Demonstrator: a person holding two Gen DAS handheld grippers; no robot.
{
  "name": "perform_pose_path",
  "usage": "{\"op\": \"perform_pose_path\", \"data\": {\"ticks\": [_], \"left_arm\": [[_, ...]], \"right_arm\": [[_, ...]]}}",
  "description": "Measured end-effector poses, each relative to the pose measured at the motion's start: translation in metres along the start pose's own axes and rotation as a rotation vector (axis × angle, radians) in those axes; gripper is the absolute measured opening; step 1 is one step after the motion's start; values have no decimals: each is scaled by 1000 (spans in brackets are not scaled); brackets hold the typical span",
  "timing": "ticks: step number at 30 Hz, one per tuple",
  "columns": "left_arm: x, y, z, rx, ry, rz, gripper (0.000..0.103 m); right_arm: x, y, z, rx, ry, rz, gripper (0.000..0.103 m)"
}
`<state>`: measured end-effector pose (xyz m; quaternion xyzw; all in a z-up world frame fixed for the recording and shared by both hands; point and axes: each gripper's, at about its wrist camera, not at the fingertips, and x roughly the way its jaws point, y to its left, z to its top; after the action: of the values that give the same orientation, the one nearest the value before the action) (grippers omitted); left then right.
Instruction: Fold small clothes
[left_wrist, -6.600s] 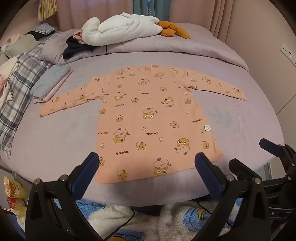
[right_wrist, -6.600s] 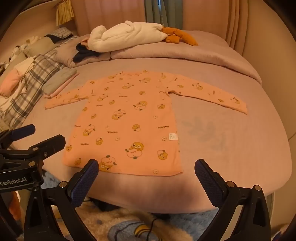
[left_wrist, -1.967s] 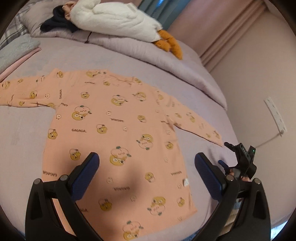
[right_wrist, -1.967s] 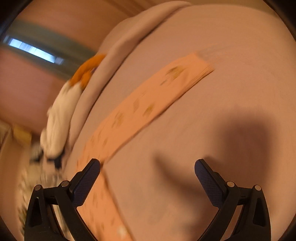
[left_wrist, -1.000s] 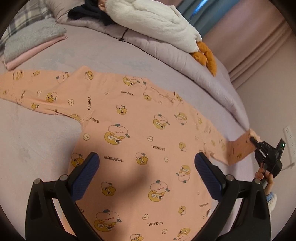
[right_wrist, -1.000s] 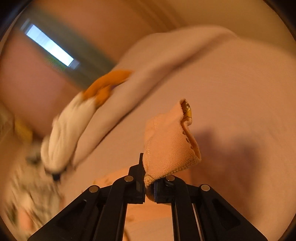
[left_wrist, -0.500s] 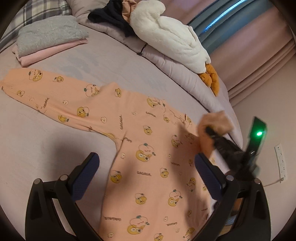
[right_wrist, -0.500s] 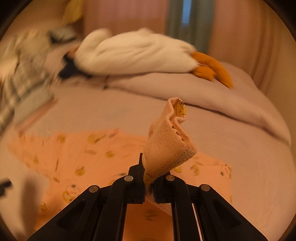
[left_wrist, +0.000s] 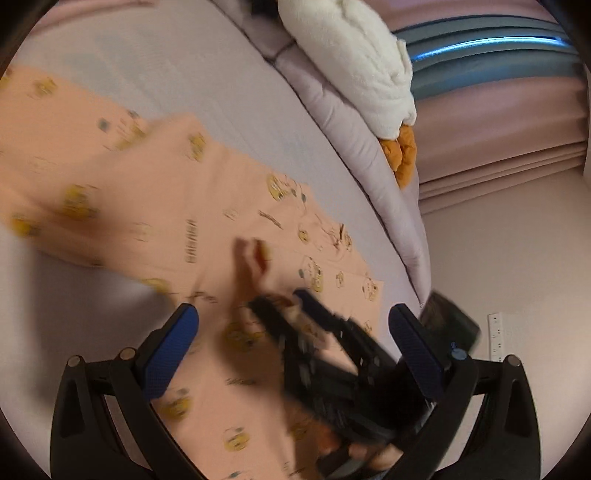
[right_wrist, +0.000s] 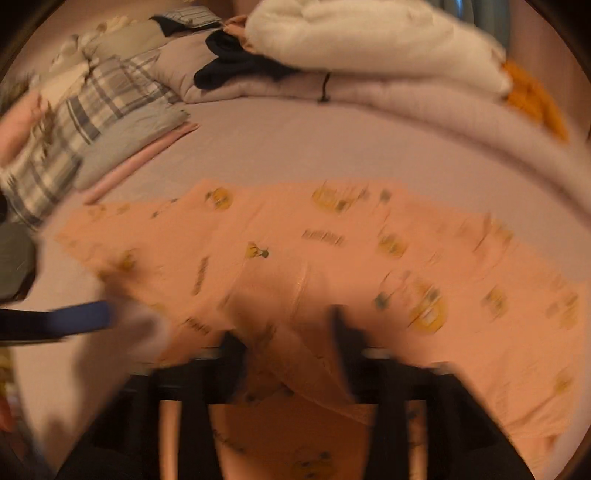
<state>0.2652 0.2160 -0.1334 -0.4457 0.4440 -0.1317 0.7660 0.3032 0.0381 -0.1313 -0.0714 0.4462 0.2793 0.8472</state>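
A peach long-sleeved shirt (left_wrist: 147, 221) printed with yellow cartoon faces lies flat on the lilac bed (left_wrist: 184, 74). In the right wrist view, blurred by motion, my right gripper (right_wrist: 286, 332) is low over the shirt (right_wrist: 332, 240) and its jaws are opening. The folded-over sleeve cuff (right_wrist: 295, 362) lies loose between them, draped on the shirt's body. The left wrist view shows that right gripper (left_wrist: 282, 306) just ahead of my left gripper (left_wrist: 293, 347), which hovers open over the shirt's middle and holds nothing. The other sleeve (left_wrist: 33, 122) stays spread out to the left.
A white plush toy (left_wrist: 354, 62) with orange feet (left_wrist: 402, 155) rests on the rolled lilac duvet (left_wrist: 369, 147) at the back. Folded grey and pink clothes (right_wrist: 129, 140), a plaid cloth (right_wrist: 74, 122) and a dark garment (right_wrist: 236, 62) lie at the far left. The wall carries a socket (left_wrist: 496, 332).
My right gripper carried the sleeve cuff across onto the shirt's body, dropped lower, and its jaws parted from the cuff. My left gripper came closer to the shirt.
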Motion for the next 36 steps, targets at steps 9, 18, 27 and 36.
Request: {"op": "perform_pose_path", "data": {"ticks": [9,18,27,36], "left_arm": [[53,1,7,-29,64,14,85],[54,0,9,-19,13,93,2],[37,-17,13,91,-101,225,3],[34,-3,18,95,-15,204,3]], "right_arm": [[-55,-39,-45,82,-72,84,67],[-88,-81,-81,220,-124,55,67],[-114,-129,-107,369,-153,-22,67],[-119,-145,-121,410,-150,-46,67]]}}
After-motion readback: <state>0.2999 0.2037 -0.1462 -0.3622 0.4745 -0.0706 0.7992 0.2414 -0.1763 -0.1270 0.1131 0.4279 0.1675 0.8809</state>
